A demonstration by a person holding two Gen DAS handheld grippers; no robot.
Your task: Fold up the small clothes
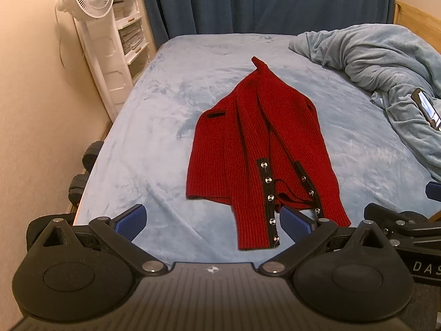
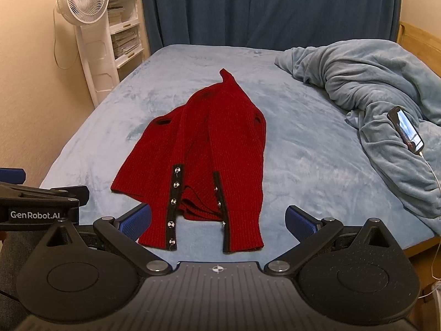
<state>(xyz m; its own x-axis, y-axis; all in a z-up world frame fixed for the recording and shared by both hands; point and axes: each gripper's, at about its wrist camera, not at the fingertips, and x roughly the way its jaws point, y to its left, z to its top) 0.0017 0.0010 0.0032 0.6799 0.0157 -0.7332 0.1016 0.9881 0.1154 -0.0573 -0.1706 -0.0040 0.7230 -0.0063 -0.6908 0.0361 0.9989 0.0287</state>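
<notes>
A small red knitted garment [image 1: 256, 143] with black snap-button strips lies flat on the light blue bed [image 1: 154, 127], its open hem toward me. It also shows in the right wrist view [image 2: 209, 149]. My left gripper [image 1: 213, 222] is open and empty, held just above the bed's near edge in front of the hem. My right gripper [image 2: 217, 224] is open and empty too, with the near hem lying between its blue pads [image 2: 299, 222]. The right gripper's body shows at the right edge of the left wrist view [image 1: 399, 223].
A crumpled blue blanket [image 2: 372, 88] is piled at the right of the bed [image 2: 303, 149], with a phone [image 2: 406, 129] and cable on it. A white standing fan [image 2: 82, 2] and shelves stand at the left by the wall. Dark blue curtains hang behind.
</notes>
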